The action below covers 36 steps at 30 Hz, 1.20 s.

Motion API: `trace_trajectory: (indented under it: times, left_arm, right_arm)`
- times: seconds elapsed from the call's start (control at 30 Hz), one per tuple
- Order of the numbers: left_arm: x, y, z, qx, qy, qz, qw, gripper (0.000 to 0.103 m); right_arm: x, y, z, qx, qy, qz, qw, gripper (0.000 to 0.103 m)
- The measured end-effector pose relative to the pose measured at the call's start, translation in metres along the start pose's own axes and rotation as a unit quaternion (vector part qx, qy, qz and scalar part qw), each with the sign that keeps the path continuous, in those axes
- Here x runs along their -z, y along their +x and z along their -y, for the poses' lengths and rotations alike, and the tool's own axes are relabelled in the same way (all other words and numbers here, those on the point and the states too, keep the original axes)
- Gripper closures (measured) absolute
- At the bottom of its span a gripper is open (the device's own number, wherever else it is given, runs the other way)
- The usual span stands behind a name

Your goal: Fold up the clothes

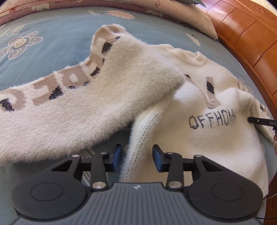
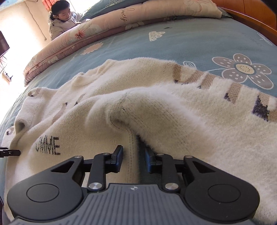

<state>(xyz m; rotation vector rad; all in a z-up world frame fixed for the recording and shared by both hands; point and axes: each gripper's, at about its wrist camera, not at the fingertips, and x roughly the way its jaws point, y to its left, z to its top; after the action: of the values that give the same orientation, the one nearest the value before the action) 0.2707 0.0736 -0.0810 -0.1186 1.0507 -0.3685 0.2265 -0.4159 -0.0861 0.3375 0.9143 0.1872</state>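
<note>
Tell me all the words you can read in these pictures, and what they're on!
"OFFHOM", cut off by a fold: cream sweater.
"DAS", cut off at the frame edge: black gripper finger.
Big tan letters on the sleeve: upside down, unclear.
Cursive writing on the quilt: unreadable.

Right gripper (image 2: pixel 133 156), lower centre, jaws apart astride a ribbed edge of the cream sweater (image 2: pixel 121 110) spread on a blue flowered bedsheet (image 2: pixel 190 43). A folded quilt (image 2: pixel 83 43) lies upper left, with a person (image 2: pixel 60 19) behind it. A second gripper's tip (image 2: pixel 10 152) enters at the left edge.
</note>
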Motion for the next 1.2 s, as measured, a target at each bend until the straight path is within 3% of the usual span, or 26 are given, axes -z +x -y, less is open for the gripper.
trace_trajectory:
  times: [0.17,0.3,0.57,0.63,0.7,0.77,0.87,0.97,1.03,1.1,1.2]
  left_arm:
    - [0.035,-0.022,-0.020,0.048,-0.053,-0.008,0.9974,0.052]
    - [0.064,-0.028,-0.025,0.078,-0.081,-0.021,0.9935,0.051]
    - [0.091,-0.043,-0.023,0.089,-0.104,-0.030,0.9901,0.049]
    - [0.098,-0.046,-0.022,0.083,-0.103,-0.037,0.9906,0.050]
    - [0.105,-0.048,-0.019,0.072,-0.098,-0.043,0.9917,0.055]
    - [0.106,-0.052,-0.010,0.034,-0.064,-0.041,0.9965,0.096]
    - [0.102,-0.063,0.003,-0.003,-0.020,-0.030,0.9993,0.096]
    - [0.097,-0.074,0.005,-0.020,-0.001,-0.028,0.9994,0.094]
    - [0.098,-0.071,0.000,-0.044,-0.003,-0.042,0.9981,0.092]
    - [0.100,-0.071,-0.001,-0.081,0.010,-0.052,0.9954,0.092]
    - [0.097,-0.085,0.017,-0.081,0.047,-0.020,0.9954,0.086]
  right_arm:
    - [0.037,-0.031,0.017,-0.043,0.052,-0.019,0.998,0.061]
    - [0.073,-0.046,0.020,-0.080,0.084,-0.037,0.993,0.060]
    - [0.111,-0.065,0.007,-0.115,0.094,-0.050,0.988,0.053]
    - [0.116,-0.068,0.006,-0.115,0.095,-0.051,0.988,0.053]
    - [0.118,-0.071,0.004,-0.102,0.090,-0.049,0.989,0.067]
    - [0.118,-0.073,0.000,-0.076,0.079,-0.050,0.993,0.079]
    - [0.111,-0.080,-0.013,-0.019,0.033,-0.051,0.998,0.088]
    - [0.107,-0.084,-0.028,0.037,-0.027,-0.059,0.997,0.088]
    - [0.108,-0.084,-0.034,0.051,-0.045,-0.062,0.996,0.087]
    - [0.107,-0.088,-0.049,0.052,-0.064,-0.047,0.995,0.080]
    - [0.105,-0.094,-0.072,0.054,-0.092,-0.024,0.994,0.077]
